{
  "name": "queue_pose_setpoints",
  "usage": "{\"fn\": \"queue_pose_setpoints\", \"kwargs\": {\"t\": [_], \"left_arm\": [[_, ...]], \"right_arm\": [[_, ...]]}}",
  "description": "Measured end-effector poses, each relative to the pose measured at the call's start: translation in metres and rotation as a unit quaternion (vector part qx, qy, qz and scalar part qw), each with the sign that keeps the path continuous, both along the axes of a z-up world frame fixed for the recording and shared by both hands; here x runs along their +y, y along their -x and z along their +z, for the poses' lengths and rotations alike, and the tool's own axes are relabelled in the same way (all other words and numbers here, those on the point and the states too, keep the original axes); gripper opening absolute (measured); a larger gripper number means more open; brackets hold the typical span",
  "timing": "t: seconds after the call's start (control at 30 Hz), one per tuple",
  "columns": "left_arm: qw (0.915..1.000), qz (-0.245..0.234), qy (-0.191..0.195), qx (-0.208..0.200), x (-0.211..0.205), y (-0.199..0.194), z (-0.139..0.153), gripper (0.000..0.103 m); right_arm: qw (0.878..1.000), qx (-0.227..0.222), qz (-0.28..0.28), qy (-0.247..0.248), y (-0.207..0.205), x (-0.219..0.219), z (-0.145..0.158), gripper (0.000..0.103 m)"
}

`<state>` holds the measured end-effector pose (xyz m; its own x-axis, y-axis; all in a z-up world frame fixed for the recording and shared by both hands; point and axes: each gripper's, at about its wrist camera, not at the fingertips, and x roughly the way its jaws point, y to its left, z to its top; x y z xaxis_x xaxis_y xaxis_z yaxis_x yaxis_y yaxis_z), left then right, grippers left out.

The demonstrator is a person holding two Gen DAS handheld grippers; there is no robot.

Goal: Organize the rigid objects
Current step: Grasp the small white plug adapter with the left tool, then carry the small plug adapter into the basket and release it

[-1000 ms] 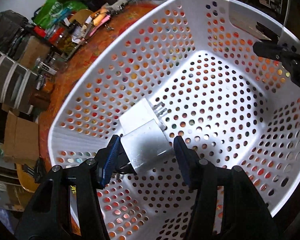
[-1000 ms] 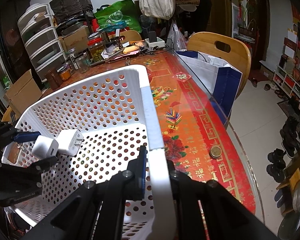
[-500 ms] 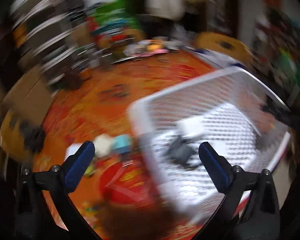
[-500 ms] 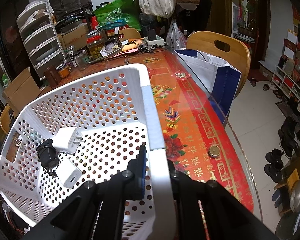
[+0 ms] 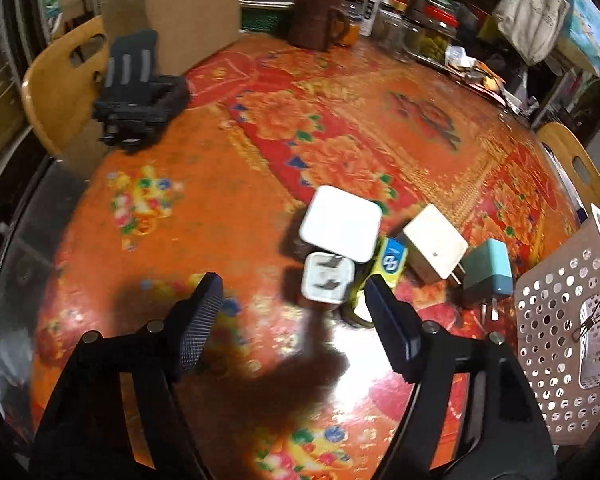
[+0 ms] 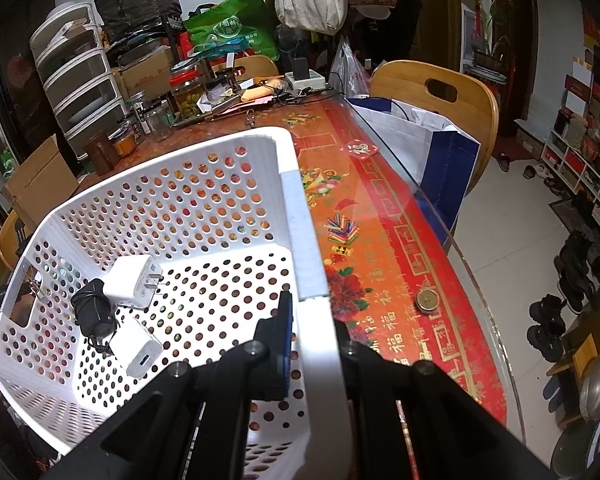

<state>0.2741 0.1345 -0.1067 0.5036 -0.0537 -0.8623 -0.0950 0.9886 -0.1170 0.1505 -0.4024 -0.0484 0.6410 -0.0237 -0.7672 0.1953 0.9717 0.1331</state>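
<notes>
Hovering spread wide, the left tool (image 5: 294,308) faces the small white charger (image 5: 327,283) dead ahead, prongs up; the right tool (image 6: 312,316) clamps the basket (image 6: 300,216) rim.

The right gripper (image 6: 308,328) clamps the rim of the white perforated plastic basket (image 6: 204,176), which holds two white chargers (image 6: 132,280) and a black adapter (image 6: 92,308).

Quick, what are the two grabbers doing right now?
Left gripper: open, holding nothing.
Right gripper: closed on the white basket rim.
</notes>
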Motion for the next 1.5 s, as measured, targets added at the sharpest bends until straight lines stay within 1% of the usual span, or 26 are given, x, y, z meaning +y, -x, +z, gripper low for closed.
{"fn": "queue_pose_setpoints", "kwargs": {"t": [0.03,0.07,0.17,0.27,0.4,0.5,0.57,0.63,0.73,0.8,0.9,1.03,1.17,1.33,1.4,1.47,1.5], "left_arm": [[1.0000,-0.004,-0.001,0.000,-0.004,-0.003,0.000,0.070],[1.0000,-0.005,-0.005,0.002,-0.007,-0.007,-0.001,0.067],[0.9999,0.001,-0.010,0.010,-0.008,-0.016,-0.010,0.048],[0.9999,0.002,-0.003,0.011,-0.009,-0.014,-0.014,0.040],[0.9998,-0.004,-0.014,0.010,-0.012,-0.013,-0.016,0.026],[0.9994,0.000,-0.034,0.005,-0.017,-0.010,-0.015,0.025],[0.9993,0.006,-0.037,-0.004,-0.017,-0.004,-0.010,0.025],[0.9985,0.015,-0.048,-0.024,-0.017,0.004,0.003,0.025],[0.9943,0.025,-0.085,-0.059,-0.023,0.019,0.027,0.025],[0.9912,0.030,-0.102,-0.079,-0.027,0.029,0.044,0.025],[0.9891,0.027,-0.108,-0.097,-0.036,0.042,0.066,0.025],[0.9844,0.008,-0.125,-0.124,-0.059,0.055,0.095,0.025],[0.9739,-0.007,-0.163,-0.158,-0.091,0.069,0.124,0.025],[0.9685,-0.032,-0.171,-0.178,-0.127,0.085,0.149,0.025],[0.9663,-0.057,-0.172,-0.183,-0.149,0.093,0.156,0.025],[0.9642,-0.096,-0.164,-0.184,-0.176,0.103,0.160,0.025],[0.9633,-0.125,-0.156,-0.179,-0.193,0.108,0.161,0.025]], "right_arm": [[1.000,0.000,0.000,0.000,0.000,0.000,0.000,0.008],[1.000,0.000,-0.001,0.001,0.000,0.001,0.000,0.008],[1.000,0.000,0.000,0.001,0.001,0.000,0.000,0.008],[1.000,0.000,0.000,0.001,0.001,0.000,0.000,0.008],[1.000,-0.001,0.001,0.000,0.001,0.000,0.000,0.008],[1.000,-0.002,0.002,-0.001,0.001,-0.001,0.000,0.008],[1.000,-0.002,0.002,-0.001,0.001,-0.001,0.000,0.008],[1.000,-0.002,0.002,0.000,0.002,-0.001,0.000,0.008],[1.000,-0.002,0.003,0.000,0.002,-0.001,0.000,0.008],[1.000,-0.004,0.005,0.000,0.002,-0.002,0.000,0.008],[1.000,-0.004,0.005,0.000,0.002,-0.001,0.000,0.008],[1.000,-0.003,0.007,0.002,0.002,-0.001,0.000,0.008],[1.000,-0.004,0.007,0.002,0.003,-0.001,0.001,0.008],[1.000,-0.005,0.010,0.004,0.003,0.000,0.002,0.008],[1.000,-0.005,0.009,0.003,0.003,0.000,0.002,0.008],[1.000,-0.005,0.009,0.003,0.003,0.000,0.002,0.008],[1.000,-0.005,0.009,0.003,0.003,0.000,0.002,0.008]]}}
